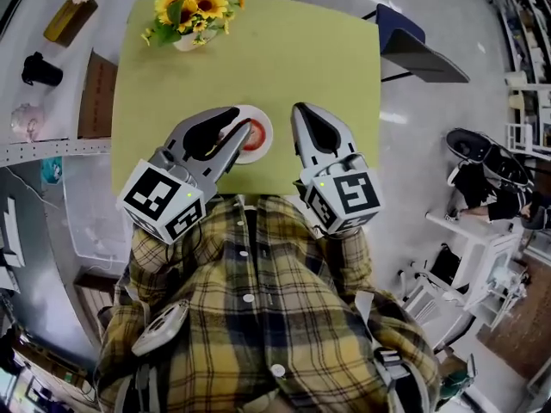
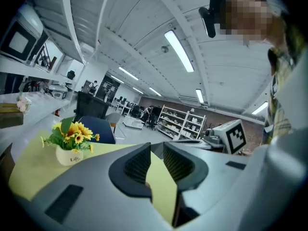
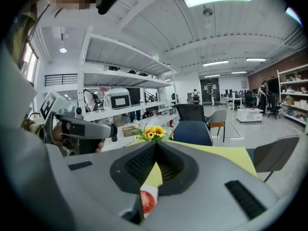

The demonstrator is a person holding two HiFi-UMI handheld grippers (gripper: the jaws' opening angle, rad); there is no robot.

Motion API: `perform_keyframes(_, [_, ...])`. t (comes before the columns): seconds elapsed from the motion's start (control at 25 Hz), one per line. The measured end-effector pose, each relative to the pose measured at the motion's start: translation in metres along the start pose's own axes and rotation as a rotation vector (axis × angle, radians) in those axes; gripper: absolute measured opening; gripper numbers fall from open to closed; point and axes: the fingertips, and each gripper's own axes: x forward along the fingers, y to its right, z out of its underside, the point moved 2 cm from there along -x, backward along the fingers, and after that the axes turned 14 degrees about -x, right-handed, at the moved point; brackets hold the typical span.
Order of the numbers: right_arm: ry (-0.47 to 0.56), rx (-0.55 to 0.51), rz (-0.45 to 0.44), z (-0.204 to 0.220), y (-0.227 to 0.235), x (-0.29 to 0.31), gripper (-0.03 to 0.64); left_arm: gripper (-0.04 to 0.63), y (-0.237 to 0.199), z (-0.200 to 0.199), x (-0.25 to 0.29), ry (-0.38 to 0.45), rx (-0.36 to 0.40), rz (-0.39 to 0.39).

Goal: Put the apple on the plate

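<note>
Apple (image 1: 252, 138) sits on the white plate (image 1: 263, 119) near the table's (image 1: 327, 58) near edge, so we judge it delivered, hence our left gripper (image 1: 244, 119) hovers over the plate, jaws narrowly parted on nothing, and our right gripper (image 1: 300, 110) hangs beside it, closed and empty.

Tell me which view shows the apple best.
Head view: the apple sits on the plate, partly behind the left gripper. The right gripper view catches only a sliver of apple below its jaws; the left gripper view doesn't show it.
</note>
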Motion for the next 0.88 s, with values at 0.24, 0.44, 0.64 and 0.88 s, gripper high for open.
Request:
perform_keyframes(0.24, [0.059, -0.027, 0.006, -0.026, 0.003, -0.013, -0.005, 0.008, 0.029, -0.034, -0.011, 0.067, 0.038, 0.024])
perform_keyframes(0.44, [0.081, -0.042, -0.018, -0.037, -0.002, -0.017, -0.005, 0.007, 0.034, -0.043, -0.011, 0.081, 0.045, 0.009])
perform_keyframes(0.64, [0.08, -0.047, -0.036, -0.038, -0.006, -0.019, -0.005, 0.006, 0.038, -0.044, -0.012, 0.076, 0.055, -0.008])
perform_keyframes(0.88, [0.076, -0.051, -0.064, -0.041, -0.006, -0.015, -0.005, 0.006, 0.036, -0.044, -0.011, 0.072, 0.049, -0.017])
